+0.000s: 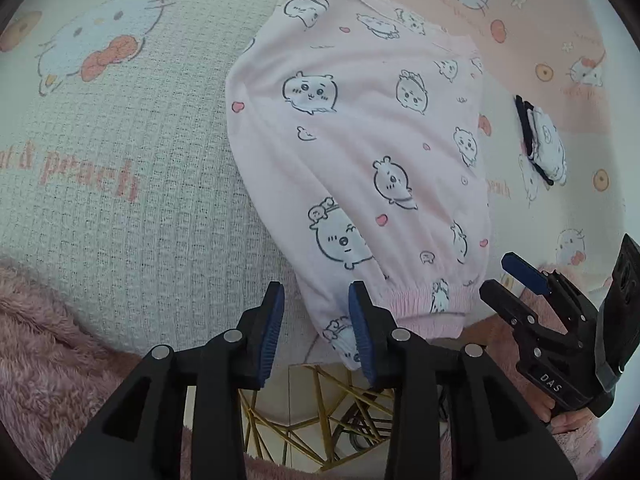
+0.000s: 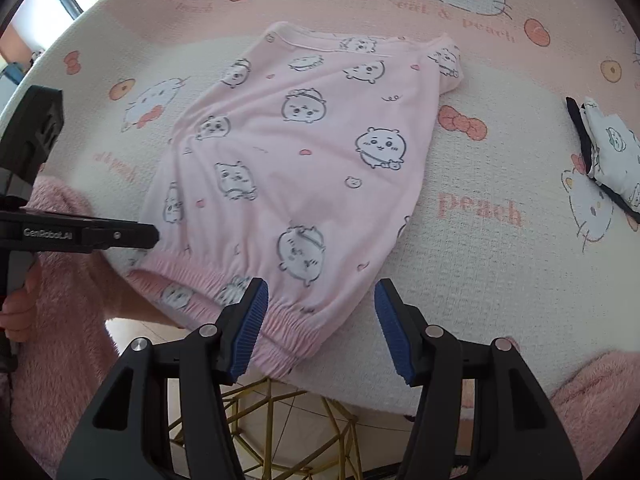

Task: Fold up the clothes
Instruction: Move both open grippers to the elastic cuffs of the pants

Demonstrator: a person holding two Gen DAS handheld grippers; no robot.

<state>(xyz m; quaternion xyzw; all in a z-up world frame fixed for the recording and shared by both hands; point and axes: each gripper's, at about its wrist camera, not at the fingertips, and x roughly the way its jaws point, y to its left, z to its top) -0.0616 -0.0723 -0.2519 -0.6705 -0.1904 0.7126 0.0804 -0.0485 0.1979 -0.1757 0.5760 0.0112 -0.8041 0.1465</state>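
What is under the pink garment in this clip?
The pink garment lies on a cat-print tablecloth, which shows all around it. Its elastic hem hangs slightly past the table edge, above a gold wire frame. Anything beneath the fabric itself is covered.

Cat-print tablecloth, gold wire frame

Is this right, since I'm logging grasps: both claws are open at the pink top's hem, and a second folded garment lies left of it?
Not quite. The folded garment lies right of the pink top, as the right wrist view shows. Both the left claw and the right claw are open at the hem.
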